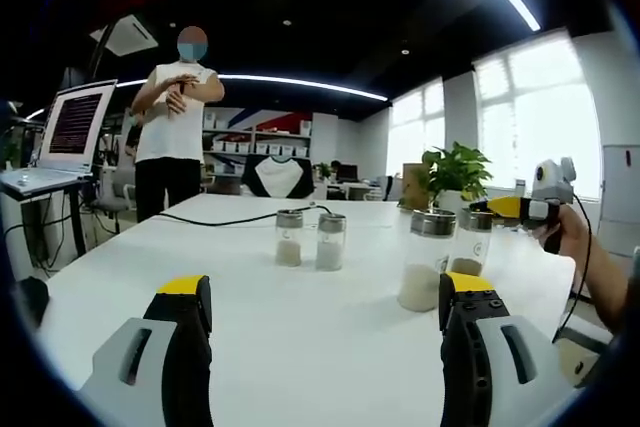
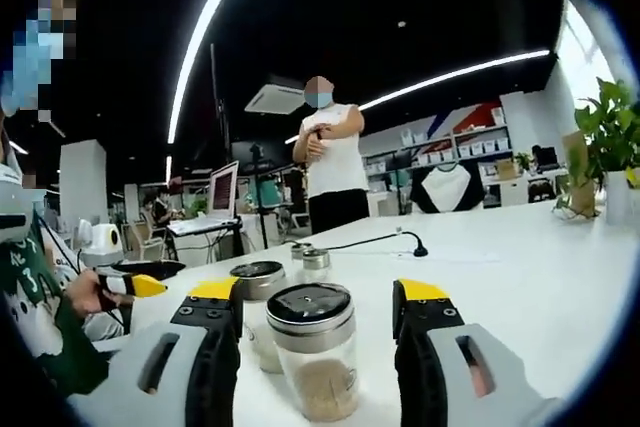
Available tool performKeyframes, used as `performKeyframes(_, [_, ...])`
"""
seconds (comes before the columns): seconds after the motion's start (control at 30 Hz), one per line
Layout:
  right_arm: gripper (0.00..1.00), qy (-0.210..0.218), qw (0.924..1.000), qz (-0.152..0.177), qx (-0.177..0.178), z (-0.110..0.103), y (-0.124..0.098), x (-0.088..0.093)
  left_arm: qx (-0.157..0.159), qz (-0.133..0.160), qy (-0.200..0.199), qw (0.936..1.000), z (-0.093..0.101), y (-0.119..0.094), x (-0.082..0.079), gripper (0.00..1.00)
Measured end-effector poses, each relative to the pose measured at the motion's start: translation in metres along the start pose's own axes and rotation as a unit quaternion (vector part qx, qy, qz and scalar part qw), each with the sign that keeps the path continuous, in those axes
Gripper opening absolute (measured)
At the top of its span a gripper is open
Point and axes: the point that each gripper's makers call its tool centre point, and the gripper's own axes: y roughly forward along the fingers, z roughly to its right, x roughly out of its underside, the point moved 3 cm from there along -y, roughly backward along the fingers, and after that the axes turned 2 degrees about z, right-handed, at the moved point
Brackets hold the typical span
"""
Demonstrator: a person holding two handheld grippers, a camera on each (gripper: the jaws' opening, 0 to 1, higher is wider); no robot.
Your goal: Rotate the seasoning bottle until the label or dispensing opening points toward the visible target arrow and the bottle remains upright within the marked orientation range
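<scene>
Four glass seasoning bottles with metal lids and pale granules stand upright on the white table (image 1: 250, 327). In the left gripper view, two small bottles (image 1: 289, 237) (image 1: 330, 240) stand mid-table and two larger ones (image 1: 428, 259) (image 1: 470, 242) at the right. My left gripper (image 1: 325, 287) is open over bare table, short of them. In the right gripper view, my right gripper (image 2: 318, 292) is open with a large bottle (image 2: 312, 347) between its jaws, a gap showing on the right side. A second large bottle (image 2: 258, 282) stands behind, partly hidden by the left jaw.
A masked person (image 1: 175, 132) stands past the far edge of the table. A laptop (image 1: 70, 132) sits on a stand at left, a potted plant (image 1: 455, 172) at far right. A black cable (image 1: 230, 219) runs across the table behind the small bottles.
</scene>
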Motion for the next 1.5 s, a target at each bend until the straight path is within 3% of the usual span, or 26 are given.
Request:
performKeyframes(0.17, [0.65, -0.017, 0.9991, -0.016, -0.035, 0.012, -0.001, -0.005, 0.002, -0.002, -0.002, 1.0, 0.0, 0.001, 0.001, 0.99])
performKeyframes(0.23, [0.67, -0.007, 0.9983, -0.029, -0.05, 0.014, 0.0, -0.002, 0.001, -0.002, -0.001, 1.0, 0.0, 0.001, 0.0, 0.99])
performKeyframes(0.37, [0.67, 0.013, 0.9962, -0.024, -0.082, 0.014, 0.002, -0.003, 0.001, -0.005, -0.001, 1.0, 0.001, 0.001, 0.002, 0.99])
performKeyframes(0.4, [0.67, 0.018, 0.9934, -0.025, -0.11, 0.01, 0.003, -0.002, 0.003, -0.004, -0.002, 1.0, 0.001, 0.001, 0.002, 0.99])
performKeyframes(0.57, [0.67, -0.005, 0.9841, -0.03, -0.175, 0.004, 0.002, -0.005, 0.005, -0.003, -0.002, 1.0, 0.002, 0.002, 0.001, 0.99])
performKeyframes(0.73, [0.64, 0.026, 0.9723, -0.012, -0.232, 0.005, 0.001, -0.001, 0.002, -0.004, -0.006, 1.0, 0.0, 0.002, 0.002, 0.99])
performKeyframes(0.87, [0.64, -0.003, 0.9692, -0.037, -0.243, 0.005, 0.005, 0.009, 0.003, 0.0, -0.001, 1.0, 0.001, 0.001, -0.001, 0.99])
performKeyframes(1.1, [0.6, -0.004, 0.9621, -0.067, -0.264, 0.004, 0.016, 0.02, 0.008, -0.002, -0.002, 1.0, 0.003, 0.002, 0.0, 0.99])
performKeyframes(1.5, [0.5, -0.003, 0.9553, -0.061, -0.289, 0.004, 0.024, 0.018, 0.008, 0.001, 0.001, 1.0, 0.004, 0.002, -0.003, 0.99])
